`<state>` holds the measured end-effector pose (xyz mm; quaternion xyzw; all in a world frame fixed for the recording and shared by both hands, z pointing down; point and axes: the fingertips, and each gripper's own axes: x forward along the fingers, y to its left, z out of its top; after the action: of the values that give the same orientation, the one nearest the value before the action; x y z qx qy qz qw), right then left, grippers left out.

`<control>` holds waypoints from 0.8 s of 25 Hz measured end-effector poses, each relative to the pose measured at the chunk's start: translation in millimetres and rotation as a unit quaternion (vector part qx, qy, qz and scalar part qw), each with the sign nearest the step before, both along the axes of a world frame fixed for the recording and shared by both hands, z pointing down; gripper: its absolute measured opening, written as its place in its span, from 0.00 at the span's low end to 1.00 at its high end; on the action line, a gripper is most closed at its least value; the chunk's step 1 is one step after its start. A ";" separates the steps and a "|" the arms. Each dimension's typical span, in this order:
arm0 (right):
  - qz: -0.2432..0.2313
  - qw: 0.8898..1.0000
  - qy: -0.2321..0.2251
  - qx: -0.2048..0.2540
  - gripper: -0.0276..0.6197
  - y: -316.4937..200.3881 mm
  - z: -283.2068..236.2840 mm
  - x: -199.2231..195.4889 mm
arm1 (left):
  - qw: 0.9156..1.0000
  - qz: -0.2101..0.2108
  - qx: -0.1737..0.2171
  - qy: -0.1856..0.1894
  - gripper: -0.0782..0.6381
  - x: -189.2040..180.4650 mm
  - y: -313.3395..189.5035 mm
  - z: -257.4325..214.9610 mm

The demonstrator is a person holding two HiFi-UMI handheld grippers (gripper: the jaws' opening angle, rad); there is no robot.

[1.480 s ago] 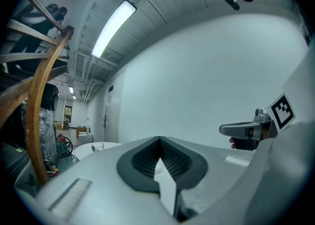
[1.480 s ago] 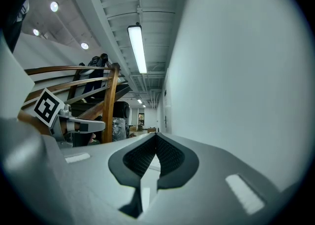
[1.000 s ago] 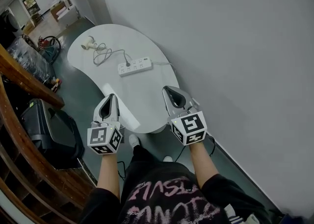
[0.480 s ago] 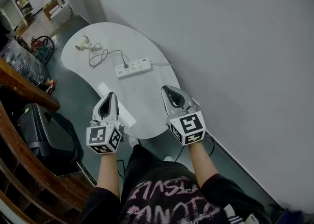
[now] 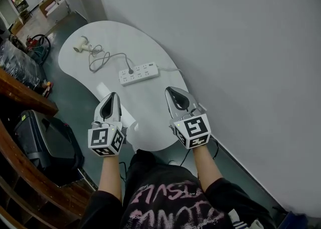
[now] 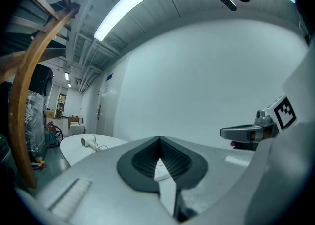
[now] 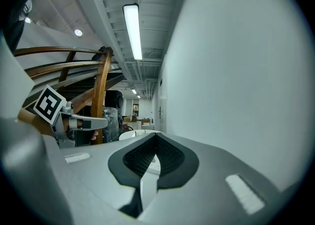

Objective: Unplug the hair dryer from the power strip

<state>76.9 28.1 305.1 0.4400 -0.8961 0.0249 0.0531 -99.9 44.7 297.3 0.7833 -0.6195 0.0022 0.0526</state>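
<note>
A white hair dryer (image 5: 79, 46) lies at the far end of the white table (image 5: 150, 107). Its grey cord (image 5: 103, 58) loops across to a dark plug (image 5: 131, 71) seated in the white power strip (image 5: 139, 73) at mid-table. My left gripper (image 5: 112, 94) and right gripper (image 5: 170, 90) hover side by side over the table's near end, both shut and empty, well short of the strip. In the left gripper view the hair dryer (image 6: 88, 142) shows far off to the left and the right gripper (image 6: 224, 132) at the right.
A grey wall (image 5: 241, 62) runs close along the table's right side, and the strip's white lead (image 5: 173, 68) drops off that edge. A black case (image 5: 47, 140) and a wooden rail (image 5: 25, 97) are on the left, by the floor.
The table and power strip have drawn nearer in the head view. Both grippers now reach further over the table's near end, still shut.
</note>
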 end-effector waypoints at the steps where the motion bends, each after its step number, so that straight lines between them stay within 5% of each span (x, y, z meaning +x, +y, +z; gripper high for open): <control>1: 0.001 1.000 0.000 -0.002 0.06 -4.4 1.6 -3.7 | 1.000 0.001 -0.002 0.002 0.11 -3.5 -5.0 2.3; 20: 0.051 0.998 0.017 -0.040 0.08 -77.0 19.6 -67.4 | 0.997 0.054 -0.053 0.029 0.11 -59.2 -97.3 39.1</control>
<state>9.5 -49.0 324.7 0.4830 -0.8697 0.0559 0.0847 -159.1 -52.7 336.4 0.8111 -0.5739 0.0154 0.1119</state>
